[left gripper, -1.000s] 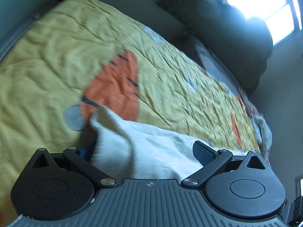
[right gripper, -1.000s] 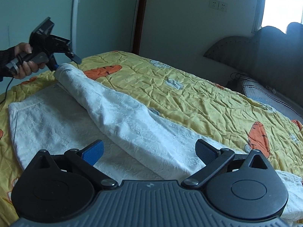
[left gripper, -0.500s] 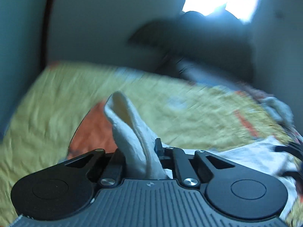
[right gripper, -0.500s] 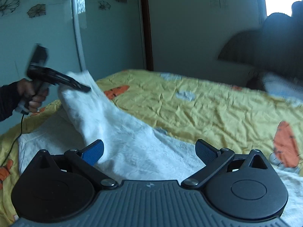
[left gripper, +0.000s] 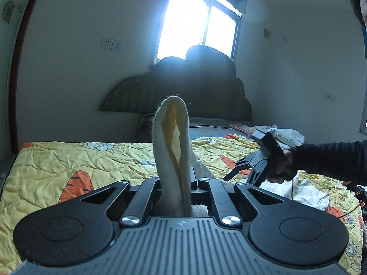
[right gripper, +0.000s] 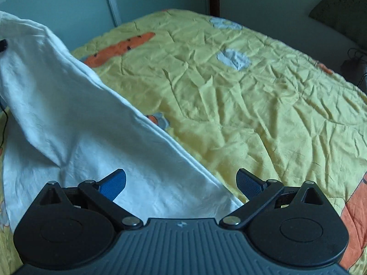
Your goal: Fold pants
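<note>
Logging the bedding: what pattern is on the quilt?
Yellow quilt with orange carrots and pale blue patches; clearest in the right wrist view.

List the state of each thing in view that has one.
left gripper: shut on the pants
right gripper: open, jaws just closing slightly, pads not pressing cloth
pants: one end lifted, the rest lying on the quilt
quilt: spread, wrinkled

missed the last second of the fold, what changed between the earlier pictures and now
The left gripper, open around the hem of the white pants a second ago, shut on it and lifted it off the yellow carrot quilt, so one leg now rises in a slope. The right gripper tipped down over the pants' near edge; its jaws have just begun closing but grip nothing. The rest of the pants stayed flat on the quilt.
</note>
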Demonstrator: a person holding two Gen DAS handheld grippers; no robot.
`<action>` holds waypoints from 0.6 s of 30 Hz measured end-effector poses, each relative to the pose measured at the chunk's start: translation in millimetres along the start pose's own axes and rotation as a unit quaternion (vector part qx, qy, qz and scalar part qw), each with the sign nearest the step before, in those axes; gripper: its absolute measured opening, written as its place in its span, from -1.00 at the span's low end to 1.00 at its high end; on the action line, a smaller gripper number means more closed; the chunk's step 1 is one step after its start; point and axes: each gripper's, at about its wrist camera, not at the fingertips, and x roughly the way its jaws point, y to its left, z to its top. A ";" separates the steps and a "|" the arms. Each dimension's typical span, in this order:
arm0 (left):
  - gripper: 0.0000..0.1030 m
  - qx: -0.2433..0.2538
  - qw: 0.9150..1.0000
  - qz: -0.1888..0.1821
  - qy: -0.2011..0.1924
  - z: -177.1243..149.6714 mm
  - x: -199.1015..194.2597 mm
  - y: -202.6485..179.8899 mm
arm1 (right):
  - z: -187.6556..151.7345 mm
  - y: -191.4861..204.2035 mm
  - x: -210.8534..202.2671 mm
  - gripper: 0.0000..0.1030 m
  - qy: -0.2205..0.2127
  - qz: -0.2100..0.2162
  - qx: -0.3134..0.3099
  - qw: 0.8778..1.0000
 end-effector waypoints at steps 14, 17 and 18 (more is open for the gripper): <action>-0.81 -0.083 0.996 0.031 0.004 -13.2 -17.8 16.0 | -2.2 36.6 -60.8 -0.86 -0.063 -0.002 -0.010 0.998; -0.44 -0.137 0.990 0.041 -0.001 -24.6 -40.1 23.5 | -25.7 78.3 -104.1 -0.86 -0.102 -0.005 -0.028 0.994; -0.34 -0.160 0.986 0.046 0.003 -31.1 -47.9 26.7 | -38.5 97.1 -116.9 -0.86 -0.111 0.001 -0.032 0.993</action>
